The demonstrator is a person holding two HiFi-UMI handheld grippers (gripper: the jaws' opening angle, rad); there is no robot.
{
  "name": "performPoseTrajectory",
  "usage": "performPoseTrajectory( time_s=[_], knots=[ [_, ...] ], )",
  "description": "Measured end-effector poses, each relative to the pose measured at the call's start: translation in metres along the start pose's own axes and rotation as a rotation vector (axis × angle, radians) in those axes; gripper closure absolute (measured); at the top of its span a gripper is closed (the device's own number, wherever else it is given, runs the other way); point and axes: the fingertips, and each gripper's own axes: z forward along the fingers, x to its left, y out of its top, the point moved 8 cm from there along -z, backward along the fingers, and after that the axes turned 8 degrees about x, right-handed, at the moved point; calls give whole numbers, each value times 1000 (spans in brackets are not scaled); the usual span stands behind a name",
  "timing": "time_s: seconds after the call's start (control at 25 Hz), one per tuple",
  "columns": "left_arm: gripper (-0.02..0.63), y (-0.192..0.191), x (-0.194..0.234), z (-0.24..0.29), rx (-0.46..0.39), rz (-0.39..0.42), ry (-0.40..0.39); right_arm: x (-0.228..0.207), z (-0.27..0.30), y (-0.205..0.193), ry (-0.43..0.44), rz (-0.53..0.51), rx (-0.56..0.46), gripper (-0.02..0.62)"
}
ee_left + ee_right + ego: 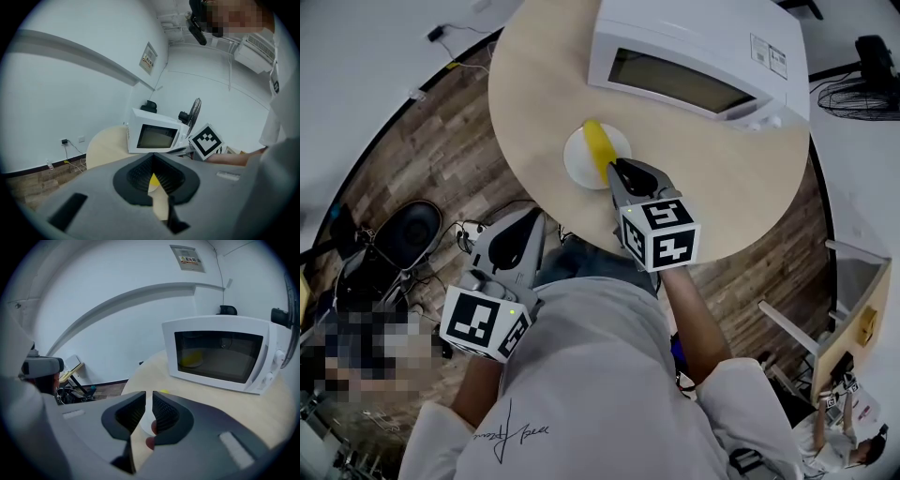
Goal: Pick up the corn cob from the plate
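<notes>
**A:** What takes up most of the scene?

**B:** Seen from above, a round, pale wooden counter [534,84] stands on a brown plank floor [441,169]. A boxy white microwave oven [694,47] with a dark glass door sits at the counter's far side, and the door is closed.

**A:** Where are the person's two tools?

**B:** Both are grey with black pads, and each carries a cube of square black-and-white markers. The right tool [621,169] reaches over the counter's near part and points down at a slant. Its jaws stand a narrow slit apart with nothing gripped between them. The left tool [528,223] is held off the counter, over the floor and close to the person's body. Its jaw tips meet, closed on nothing.

**A:** And the thing to be picked up?

**B:** A round white plate [579,159] lies in front of the microwave oven, towards the near edge of the counter. The yellow corn cob [598,145] lies across the plate. The right tool's tips sit at the cob's near end, over the plate's rim. Whether they touch the cob cannot be told.
</notes>
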Motion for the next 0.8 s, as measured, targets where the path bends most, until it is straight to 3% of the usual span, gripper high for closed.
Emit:
performPoseTrajectory(
  time_s=[0.8],
  knots=[
    [615,-7,6,-2,24,-37,41,-20,46,-22,-10,10,138,463]
  ],
)
